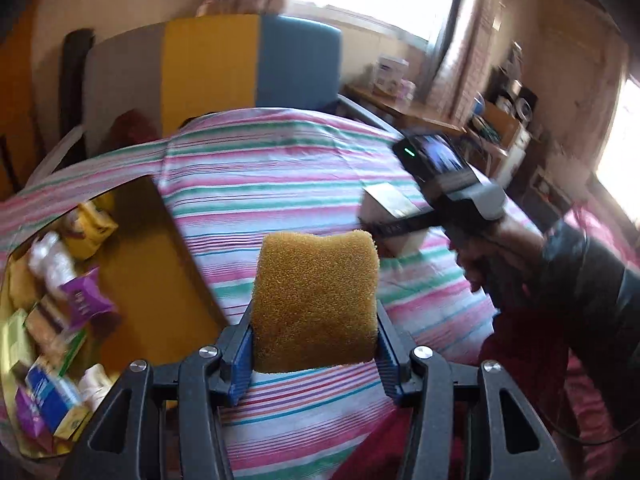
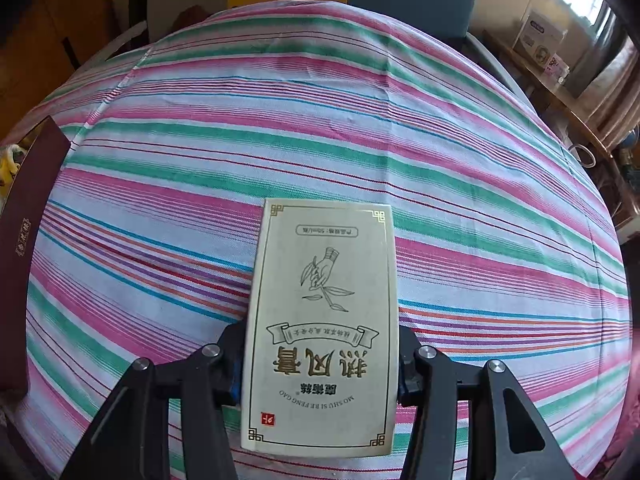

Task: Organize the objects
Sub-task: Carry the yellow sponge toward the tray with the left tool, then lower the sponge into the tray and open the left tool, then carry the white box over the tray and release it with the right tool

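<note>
So we're holding a yellow-brown sponge [image 1: 316, 300] in the left gripper [image 1: 316, 356] right now, pads pinching its lower end from both sides, the rest sticking straight out ahead of the fingers, long axis running along the way the gripper is pointing. The thing we're aiming for, we're guessing, is the open box [image 1: 168, 280] sitting down and to the left of that gripper, already crowded along its far-left side with small cartons [image 1: 86, 300] and a white bottle [image 1: 50, 260], while the stretch nearest the gripper is showing bare orange bottom. So the left hand is clearly the nearer one for dropping things in; we're judging the sponge just needs swinging left and down over that bare patch.

Moving right, the right gripper [image 2: 320, 368] is clamping a cream carton [image 2: 324, 320] with gold trim, a leaf-and-hand drawing and Chinese lettering reading upside down to us. Its long axis is also pointing away along the fingers, over the striped bedsheet [image 2: 160, 160]. From here the box's dark red wall [image 2: 28, 216] is sitting way off to the left of the gripper, so that carton is facing the longer trip. Sponge looks coarse and squishy, carton looks crisp and undented.
</note>
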Demonstrator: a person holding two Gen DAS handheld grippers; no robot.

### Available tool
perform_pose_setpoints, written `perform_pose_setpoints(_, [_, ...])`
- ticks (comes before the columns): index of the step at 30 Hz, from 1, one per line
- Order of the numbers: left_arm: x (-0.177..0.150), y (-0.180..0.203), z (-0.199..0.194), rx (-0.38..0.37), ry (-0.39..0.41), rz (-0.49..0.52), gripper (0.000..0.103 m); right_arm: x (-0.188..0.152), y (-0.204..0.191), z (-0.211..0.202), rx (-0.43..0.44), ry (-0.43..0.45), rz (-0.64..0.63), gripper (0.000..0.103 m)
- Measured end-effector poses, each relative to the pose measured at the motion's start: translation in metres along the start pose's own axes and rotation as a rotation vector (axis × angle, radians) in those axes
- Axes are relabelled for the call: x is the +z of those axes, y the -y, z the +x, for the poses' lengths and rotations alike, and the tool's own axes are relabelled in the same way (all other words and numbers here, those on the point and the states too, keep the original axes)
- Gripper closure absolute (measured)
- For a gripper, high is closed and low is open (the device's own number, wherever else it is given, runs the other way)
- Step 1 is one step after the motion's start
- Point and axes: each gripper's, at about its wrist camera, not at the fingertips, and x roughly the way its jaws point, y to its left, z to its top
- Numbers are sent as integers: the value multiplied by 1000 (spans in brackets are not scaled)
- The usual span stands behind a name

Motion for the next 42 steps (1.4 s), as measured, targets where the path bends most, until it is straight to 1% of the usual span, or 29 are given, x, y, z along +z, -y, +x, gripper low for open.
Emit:
perform_pose_setpoints(3, [2,-49,-14,38,5,-146,51,0,-1,0,-7,1,-7,51])
perform_pose_setpoints(6, [-9,-101,-19,89,-18,-307,51,1,0,0,-7,1,-9,51])
perform_pose_setpoints(8, [-18,-124,-18,115,-38,-377,52,1,0,1,-7,1,-11,51])
perform_pose_setpoints(10, [-29,-144,-17,110,-56,-462,52,1,0,1,-10,2,-14,51])
perform_pose_setpoints(12, [-35,-151,-15,103,-63,-499,52,1,0,1,-11,2,-18,51])
perform_pose_setpoints(14, [-37,-149,-13,88,-67,-508,52,2,0,2,-12,2,-20,51])
perform_pose_setpoints(18, [-36,-140,1,30,-100,-525,51,1,-2,1,-15,3,-25,51])
perform_pose_setpoints(19, [-35,-136,3,32,-107,-517,51,1,-2,1,-15,3,-26,51])
perform_pose_setpoints(22, [-34,-129,20,80,-147,-474,50,1,-2,1,-16,3,-28,51])
perform_pose_setpoints(25, [-43,-133,35,132,-218,-496,50,2,-1,1,-14,3,-28,51])
perform_pose_setpoints(27, [-47,-132,40,154,-248,-473,49,2,-1,2,-13,3,-29,51])
perform_pose_setpoints(28, [-49,-131,40,163,-244,-463,48,2,-1,2,-11,2,-28,51])
perform_pose_setpoints(30, [-49,-128,38,162,-234,-454,41,2,-1,2,-10,2,-30,51])
perform_pose_setpoints(31, [-48,-127,37,161,-229,-449,39,2,-1,2,-10,2,-29,51])
perform_pose_setpoints(33, [-47,-123,32,182,-213,-427,33,3,-1,2,-7,-1,-25,50])
perform_pose_setpoints(35, [-46,-120,27,195,-194,-411,33,3,1,2,-4,-5,-19,50])
perform_pose_setpoints(38, [-40,-118,15,197,-158,-386,33,3,1,2,-4,-5,-16,50])
perform_pose_setpoints(40, [-34,-121,3,232,-116,-344,33,2,1,2,0,-5,-11,50])
perform_pose_setpoints(42, [-30,-120,-9,282,-69,-295,33,3,2,2,-3,-3,-11,51])
